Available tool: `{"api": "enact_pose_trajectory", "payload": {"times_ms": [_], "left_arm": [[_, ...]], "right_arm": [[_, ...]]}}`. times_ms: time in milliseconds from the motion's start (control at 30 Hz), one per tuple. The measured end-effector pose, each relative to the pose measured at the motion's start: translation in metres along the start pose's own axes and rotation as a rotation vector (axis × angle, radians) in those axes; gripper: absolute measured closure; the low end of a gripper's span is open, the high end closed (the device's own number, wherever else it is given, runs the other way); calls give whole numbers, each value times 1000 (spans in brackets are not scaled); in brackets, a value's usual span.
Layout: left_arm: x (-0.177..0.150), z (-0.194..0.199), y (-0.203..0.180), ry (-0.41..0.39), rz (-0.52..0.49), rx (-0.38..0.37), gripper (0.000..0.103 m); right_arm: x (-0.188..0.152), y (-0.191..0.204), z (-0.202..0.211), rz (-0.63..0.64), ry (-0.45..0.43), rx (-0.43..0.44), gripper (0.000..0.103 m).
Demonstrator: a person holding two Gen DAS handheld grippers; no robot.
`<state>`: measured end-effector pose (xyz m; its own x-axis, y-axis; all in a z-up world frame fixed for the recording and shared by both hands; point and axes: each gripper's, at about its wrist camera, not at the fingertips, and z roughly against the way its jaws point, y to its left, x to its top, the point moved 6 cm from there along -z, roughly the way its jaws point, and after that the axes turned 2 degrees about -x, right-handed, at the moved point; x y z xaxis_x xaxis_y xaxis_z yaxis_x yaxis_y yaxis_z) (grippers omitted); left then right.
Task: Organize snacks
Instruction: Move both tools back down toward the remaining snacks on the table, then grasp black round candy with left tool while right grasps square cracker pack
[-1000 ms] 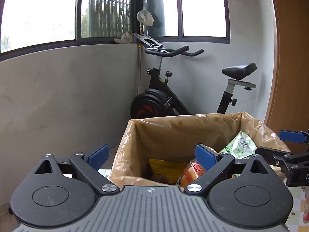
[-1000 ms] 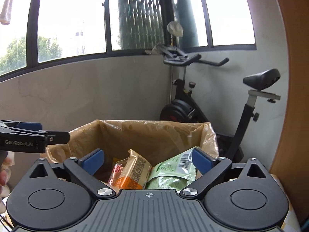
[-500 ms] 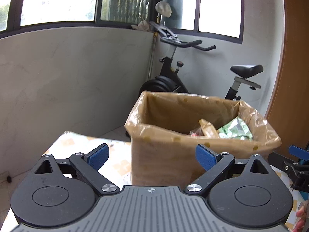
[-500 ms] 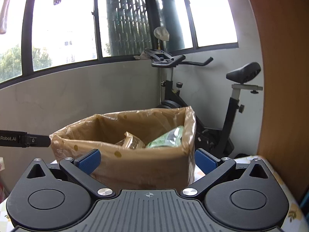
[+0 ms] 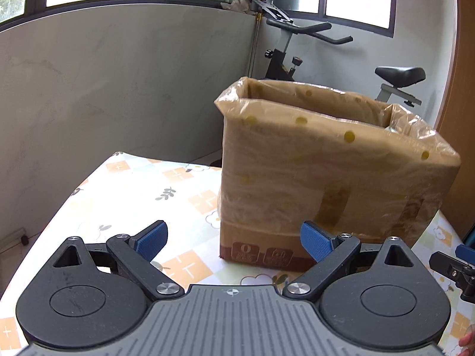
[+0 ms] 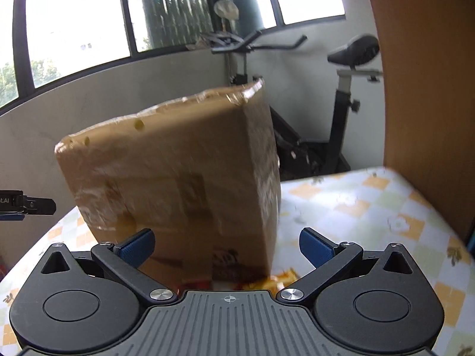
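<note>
Stands on the flowered tablecloth (image 5: 124,195): a cardboard box (image 5: 332,184) lined with a plastic bag. Probably light but bulky, with slippery film over stiff walls; better to grip at the top rim. Left gripper (image 5: 234,238) and right gripper (image 6: 227,241) both spread wide, holding nothing. Snacks inside mostly hidden.

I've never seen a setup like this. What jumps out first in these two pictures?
A tall brown cardboard box lined with a clear plastic bag fills the middle of both views, standing on a tablecloth with orange squares and flowers. In the foreground sit the left gripper and right gripper, black with blue fingertip pads, both open and empty. Behind the box, a black exercise bike stands by the grey wall under the windows.
</note>
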<state>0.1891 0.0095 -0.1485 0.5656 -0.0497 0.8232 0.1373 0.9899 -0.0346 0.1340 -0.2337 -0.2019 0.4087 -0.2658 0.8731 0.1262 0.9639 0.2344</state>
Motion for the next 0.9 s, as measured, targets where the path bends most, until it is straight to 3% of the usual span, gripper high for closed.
{"api": "enact_pose_trajectory", "payload": {"times_ms": [133,267,433,533,600,733,900], "left_arm": [[-15,-4,2,14,-4,16,6],[-29,-8,3,34,-12,25,6],[-50,-10,0,69,-18,24,6],[-62,-11,-2,91,-19,19,6],[-68,-10,-4,107,-15,11,6],[-80,-12,-7,141,-14,-3,6],[-90,-12,-13,159,-10,-34,6]], "right_arm": [[-26,-5,-6,36,74,-45,0],[-54,-2,-11,58,164,-34,1],[-86,6,-18,69,277,-9,20],[-98,15,-18,103,324,14,27],[-101,20,-16,146,324,11,30],[-98,18,-14,185,324,15,48],[-89,0,-14,210,294,-7,52]]}}
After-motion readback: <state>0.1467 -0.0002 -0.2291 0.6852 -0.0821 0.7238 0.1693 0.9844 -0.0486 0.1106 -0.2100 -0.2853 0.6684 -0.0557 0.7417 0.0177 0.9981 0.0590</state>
